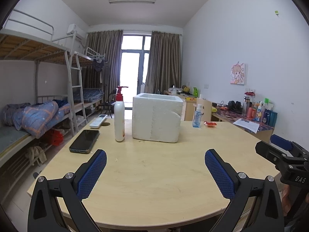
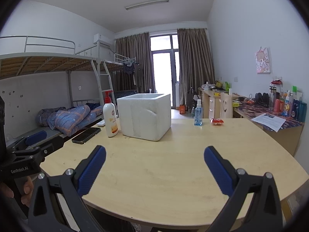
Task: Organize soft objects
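Observation:
A white foam box stands open-topped at the far middle of the wooden table; it also shows in the right wrist view. A small red packet lies at the far right of the table, also in the right wrist view. My left gripper is open and empty above the near table edge. My right gripper is open and empty, level with the left one. Each gripper shows at the edge of the other's view.
A white pump bottle, a black phone and a white remote stand left of the box. A blue spray bottle is on the right. Bunk beds line the left wall; a cluttered desk lines the right.

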{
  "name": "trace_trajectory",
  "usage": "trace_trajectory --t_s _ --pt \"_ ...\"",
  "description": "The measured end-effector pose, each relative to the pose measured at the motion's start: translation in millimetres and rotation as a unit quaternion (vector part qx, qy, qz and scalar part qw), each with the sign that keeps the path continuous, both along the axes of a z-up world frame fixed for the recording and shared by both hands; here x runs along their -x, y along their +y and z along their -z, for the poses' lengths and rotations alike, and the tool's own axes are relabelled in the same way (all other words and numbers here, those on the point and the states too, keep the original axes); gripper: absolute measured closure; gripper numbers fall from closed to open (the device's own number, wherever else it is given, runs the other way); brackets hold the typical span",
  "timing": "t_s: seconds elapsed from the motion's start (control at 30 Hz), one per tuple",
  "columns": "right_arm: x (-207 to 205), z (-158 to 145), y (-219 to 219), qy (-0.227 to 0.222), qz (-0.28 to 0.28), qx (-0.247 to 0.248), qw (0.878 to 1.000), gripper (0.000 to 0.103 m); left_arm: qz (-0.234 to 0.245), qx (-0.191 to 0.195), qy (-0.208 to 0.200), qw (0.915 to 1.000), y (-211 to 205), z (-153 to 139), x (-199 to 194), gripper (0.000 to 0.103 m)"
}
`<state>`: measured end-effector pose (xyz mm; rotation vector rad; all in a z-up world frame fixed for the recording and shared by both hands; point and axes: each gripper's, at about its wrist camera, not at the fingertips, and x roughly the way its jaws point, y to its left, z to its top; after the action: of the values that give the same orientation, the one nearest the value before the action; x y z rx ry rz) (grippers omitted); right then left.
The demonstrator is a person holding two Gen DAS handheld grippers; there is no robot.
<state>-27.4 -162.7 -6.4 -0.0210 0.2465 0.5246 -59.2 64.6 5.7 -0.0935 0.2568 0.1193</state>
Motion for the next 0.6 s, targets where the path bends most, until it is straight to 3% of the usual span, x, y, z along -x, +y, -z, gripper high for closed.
trace_trajectory --t_s 0.6 --pt "-1.5 2.2 -1.2 0.001 0.002 0.006 1.000 0.000 0.004 -0.001 0.006 1.0000 -0.8 -0.3 -1.1 0.001"
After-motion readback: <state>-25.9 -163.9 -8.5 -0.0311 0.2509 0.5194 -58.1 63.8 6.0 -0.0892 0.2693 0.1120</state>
